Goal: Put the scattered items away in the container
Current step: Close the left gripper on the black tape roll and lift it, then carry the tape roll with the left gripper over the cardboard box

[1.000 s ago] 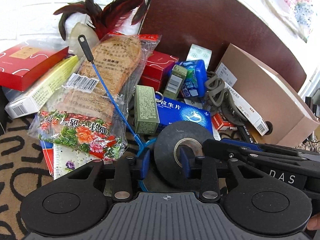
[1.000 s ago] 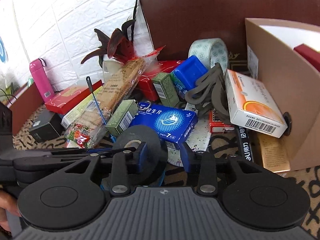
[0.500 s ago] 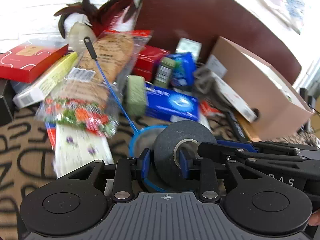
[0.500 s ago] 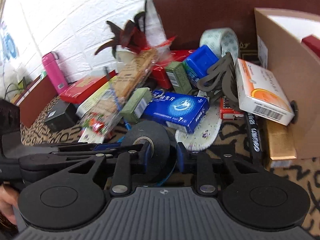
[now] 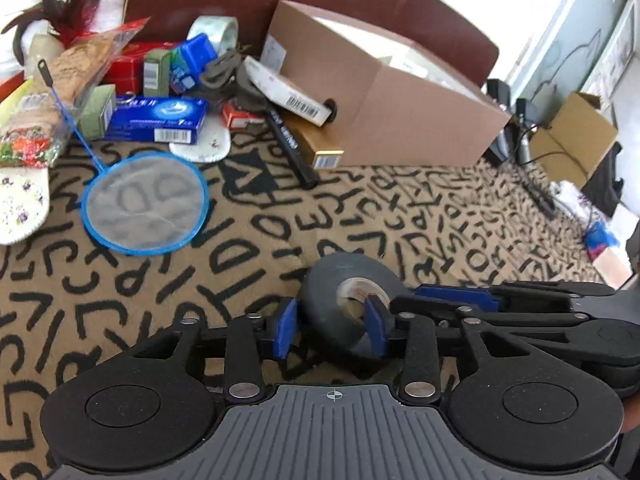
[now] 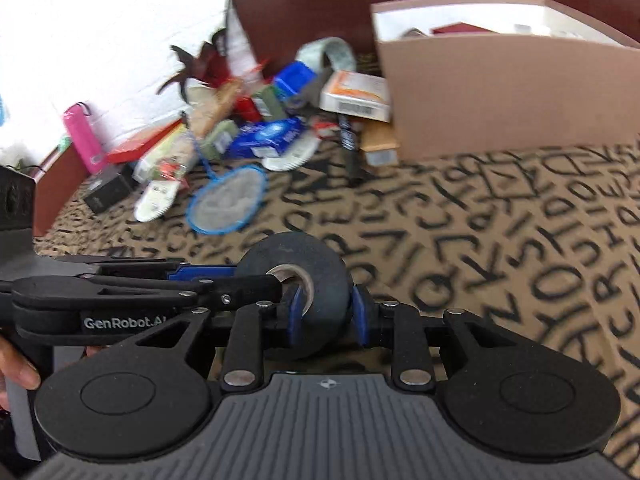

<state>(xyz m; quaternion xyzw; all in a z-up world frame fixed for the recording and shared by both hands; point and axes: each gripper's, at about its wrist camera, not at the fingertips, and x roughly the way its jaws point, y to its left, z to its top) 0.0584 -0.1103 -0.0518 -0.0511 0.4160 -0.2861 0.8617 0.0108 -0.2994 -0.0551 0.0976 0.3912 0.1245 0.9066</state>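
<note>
While my right hand-held gripper (image 6: 325, 316) clamps the wall of the dark grey tape roll (image 6: 294, 292) | my left hand-held gripper (image 5: 332, 330), jaws just widening, straddles its other wall loosely | roll held above the patterned carpet (image 5: 400, 216), well short of the brown cardboard box (image 5: 400, 92) | stiff, light; rim wall grips best.

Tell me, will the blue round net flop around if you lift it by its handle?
Probably a bit. The blue net has a long thin handle, so it may wobble. Its see-through mesh looks very light. Lying flat on the carpet, it likely won't roll.
</note>
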